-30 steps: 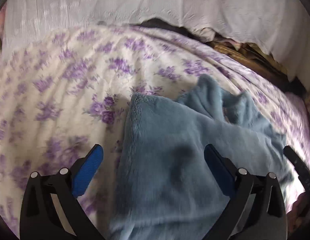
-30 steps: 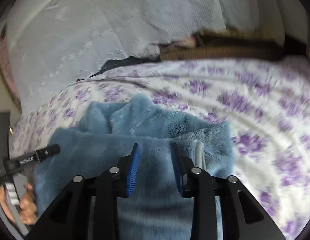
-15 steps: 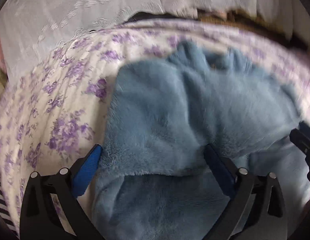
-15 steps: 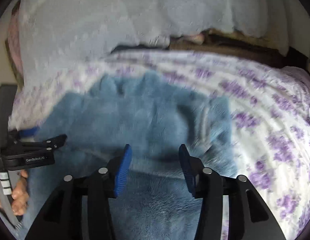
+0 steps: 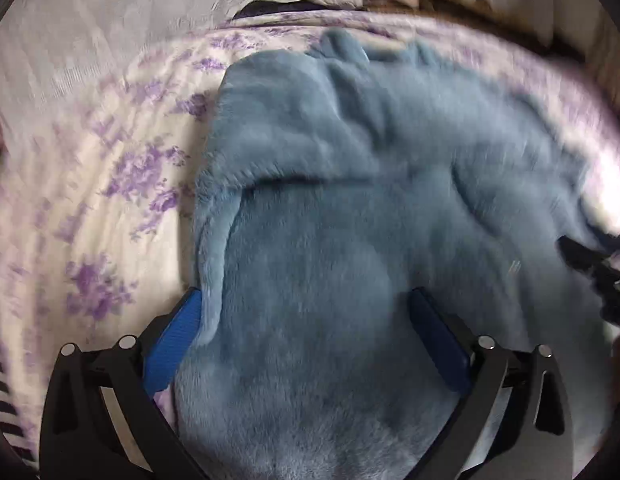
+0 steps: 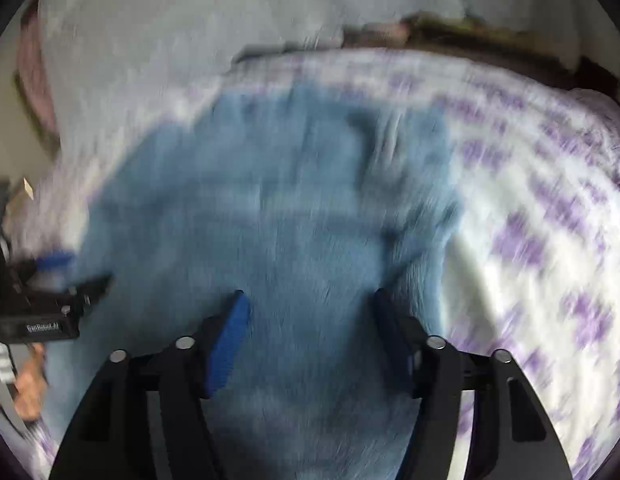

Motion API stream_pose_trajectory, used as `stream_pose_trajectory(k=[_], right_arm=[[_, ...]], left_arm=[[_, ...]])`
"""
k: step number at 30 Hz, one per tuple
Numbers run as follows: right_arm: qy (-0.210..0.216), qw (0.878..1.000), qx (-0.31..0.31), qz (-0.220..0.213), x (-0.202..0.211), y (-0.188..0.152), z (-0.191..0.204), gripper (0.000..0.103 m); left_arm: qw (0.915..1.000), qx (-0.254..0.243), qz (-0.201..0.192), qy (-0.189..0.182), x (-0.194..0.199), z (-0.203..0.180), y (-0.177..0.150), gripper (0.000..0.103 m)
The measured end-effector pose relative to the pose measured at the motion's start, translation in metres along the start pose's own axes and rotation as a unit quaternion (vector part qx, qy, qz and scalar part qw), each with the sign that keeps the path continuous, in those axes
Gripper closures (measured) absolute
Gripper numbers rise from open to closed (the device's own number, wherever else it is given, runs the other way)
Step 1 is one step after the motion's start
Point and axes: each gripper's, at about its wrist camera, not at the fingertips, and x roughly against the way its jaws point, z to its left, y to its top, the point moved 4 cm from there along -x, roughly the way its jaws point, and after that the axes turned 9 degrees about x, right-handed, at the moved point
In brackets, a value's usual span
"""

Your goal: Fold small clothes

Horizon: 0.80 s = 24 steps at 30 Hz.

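A fluffy blue garment [image 5: 350,220] lies on the purple-flowered bedsheet [image 5: 122,184], one layer folded over another. My left gripper [image 5: 306,294] hangs over its near-left part, open wide, with the left pad at the garment's side edge. My right gripper [image 6: 310,296] is over the garment [image 6: 294,208] near its right edge. Its jaws are opening, with fabric below and between the pads and no pad pressing on it. The right view is blurred. Each gripper shows in the other's view: the right gripper [image 5: 590,264] at the right edge, the left gripper [image 6: 50,304] at the left.
A white lace cloth [image 5: 130,20] hangs behind the bed, with a dark gap [image 5: 278,6] and brown clutter [image 6: 470,32] beyond the far edge. Striped fabric [image 5: 0,364] shows at the lower left. A hand [image 6: 30,380] holds the left gripper. Bare sheet [image 6: 550,240] spreads to the right.
Both grippers have come forward and lower over the garment, which now fills the views. The right jaws have spread from a narrow gap around the fabric. The left jaws stay equally wide.
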Motion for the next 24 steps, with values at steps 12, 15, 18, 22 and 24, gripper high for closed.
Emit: stream_pose_trajectory(k=[12,15,18,22,24], right_arm=[[-0.008,0.999,0.002,-0.039,0.045,-0.040,-0.007,0.025],[-0.012,0.999,-0.017,-0.049,0.055,-0.050,-0.014,0.025],[0.009,0.997,-0.059,-0.056,0.065,-0.064,-0.029,0.025],[0.044,0.993,-0.087,-0.063,0.075,-0.082,-0.039,0.025],[0.053,0.993,-0.088,-0.065,0.078,-0.086,-0.038,0.025]], left_arm=[[0.9999,-0.005,-0.010,0.002,0.030,0.009,-0.039,0.004],[0.9998,0.000,-0.019,0.002,0.041,0.013,-0.051,0.004],[0.9991,0.025,-0.030,-0.018,0.059,0.030,-0.064,0.004],[0.9928,0.093,-0.011,-0.074,0.065,0.065,-0.079,0.004],[0.9838,0.130,0.003,-0.123,0.064,0.082,-0.083,0.004]])
